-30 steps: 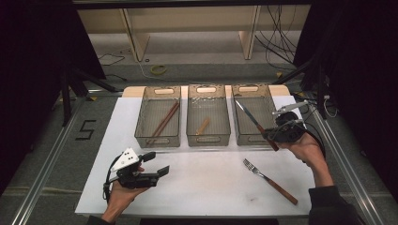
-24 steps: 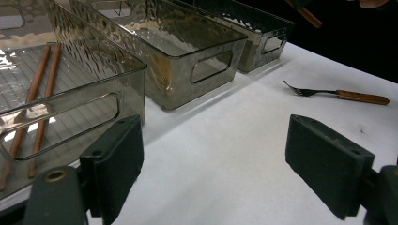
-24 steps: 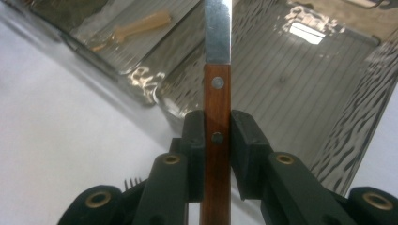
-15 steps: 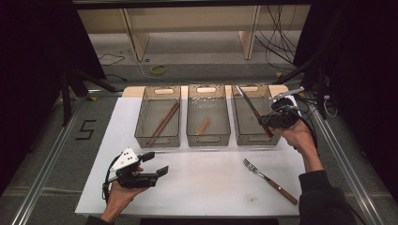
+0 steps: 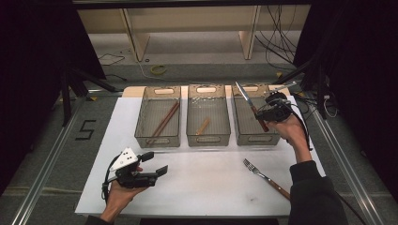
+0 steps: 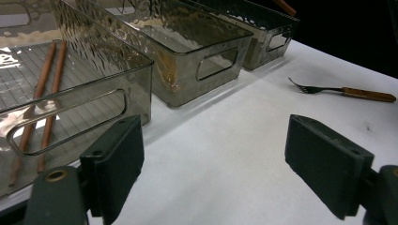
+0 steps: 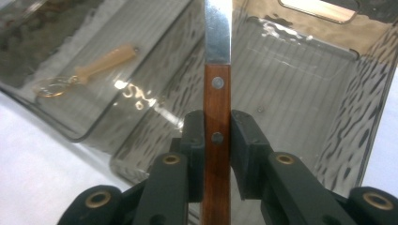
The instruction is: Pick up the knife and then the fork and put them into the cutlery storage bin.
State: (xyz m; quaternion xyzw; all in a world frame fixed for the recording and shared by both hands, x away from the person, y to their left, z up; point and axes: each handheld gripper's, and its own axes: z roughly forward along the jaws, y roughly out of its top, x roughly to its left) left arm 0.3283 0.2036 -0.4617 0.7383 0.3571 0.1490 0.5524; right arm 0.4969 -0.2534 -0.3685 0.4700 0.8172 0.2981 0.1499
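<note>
My right gripper (image 5: 264, 115) (image 7: 217, 140) is shut on the wooden handle of a knife (image 5: 249, 106) (image 7: 218, 89), whose steel blade points up and away over the right-hand clear bin (image 5: 244, 137) (image 7: 371, 93). A fork (image 5: 266, 178) (image 6: 340, 91) with a wooden handle lies on the white table at the front right. My left gripper (image 5: 157, 163) (image 6: 220, 173) is open near the front left of the table, with nothing between its pads. A pair of brown chopsticks (image 5: 163, 123) (image 6: 43, 98) lies in the left bin (image 5: 156, 139) (image 6: 94, 101).
The middle bin (image 5: 208, 138) (image 6: 206, 61) holds a pale wooden utensil (image 5: 203, 126) (image 7: 101, 62). The three bins stand in a row at the back of the white mat (image 5: 206, 183). Dark curtains flank the table, and cables lie on the floor behind.
My right gripper has carried the knife to the left and toward the back, from beside the right bin to above it. The left gripper has stayed where it was.
</note>
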